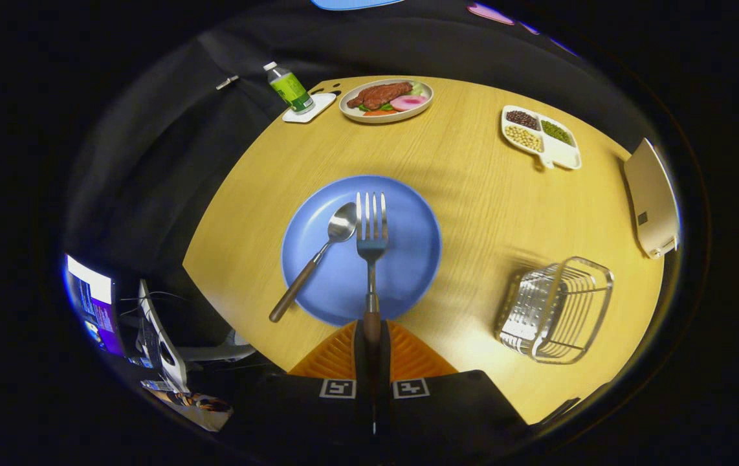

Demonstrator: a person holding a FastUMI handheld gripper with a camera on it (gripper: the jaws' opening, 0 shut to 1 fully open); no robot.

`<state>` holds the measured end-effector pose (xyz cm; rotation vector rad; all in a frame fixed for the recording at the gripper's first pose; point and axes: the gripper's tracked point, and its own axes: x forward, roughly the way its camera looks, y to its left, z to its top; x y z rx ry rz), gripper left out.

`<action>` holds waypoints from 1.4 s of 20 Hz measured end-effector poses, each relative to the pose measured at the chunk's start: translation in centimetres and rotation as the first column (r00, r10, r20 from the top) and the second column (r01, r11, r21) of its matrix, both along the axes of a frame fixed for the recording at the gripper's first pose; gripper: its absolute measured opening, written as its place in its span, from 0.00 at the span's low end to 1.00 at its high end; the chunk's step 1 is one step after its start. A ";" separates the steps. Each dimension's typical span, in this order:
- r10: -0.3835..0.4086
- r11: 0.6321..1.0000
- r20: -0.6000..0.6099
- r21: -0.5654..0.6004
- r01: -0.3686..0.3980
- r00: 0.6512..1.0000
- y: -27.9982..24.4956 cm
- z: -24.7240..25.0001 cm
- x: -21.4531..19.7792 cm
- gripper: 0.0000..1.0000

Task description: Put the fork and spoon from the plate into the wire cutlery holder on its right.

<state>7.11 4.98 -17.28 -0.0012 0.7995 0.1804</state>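
Tongs clamp the brown handle of a fork, both fingers pressed against it, its tines pointing straight ahead over a blue plate on the wooden desk. Just left of the fork, a spoon lies slanted, bowl on the plate and handle trailing off its rim. Right of the tongs stands the wire cutlery holder. Far beyond: a plate of food, a bottle and a divided dish of beans.
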 end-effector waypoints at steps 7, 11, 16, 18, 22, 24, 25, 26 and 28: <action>-0.047 0.991 -0.075 -0.129 0.037 0.996 -8.7 3.1 -6.0 0.06; -0.047 0.980 -0.130 -0.199 0.020 0.990 -12.5 3.5 -6.8 0.06; -0.011 0.972 -0.256 -0.230 -0.050 0.967 -15.0 2.8 -7.4 0.06; -0.019 0.971 -0.316 -0.233 -0.058 0.949 -15.8 2.3 -7.3 0.07; -0.027 0.965 -0.389 -0.249 -0.077 0.921 -16.9 1.7 -6.4 0.07; -0.029 0.964 -0.424 -0.250 -0.086 0.905 -17.3 1.2 -6.0 0.07; -0.033 0.962 -0.440 -0.256 -0.090 0.898 -17.7 1.1 -5.9 0.07; -0.038 0.961 -0.452 -0.261 -0.091 0.891 -18.1 0.8 -5.8 0.07; -0.050 0.965 -0.469 -0.251 -0.079 0.882 -18.3 0.6 -5.3 0.09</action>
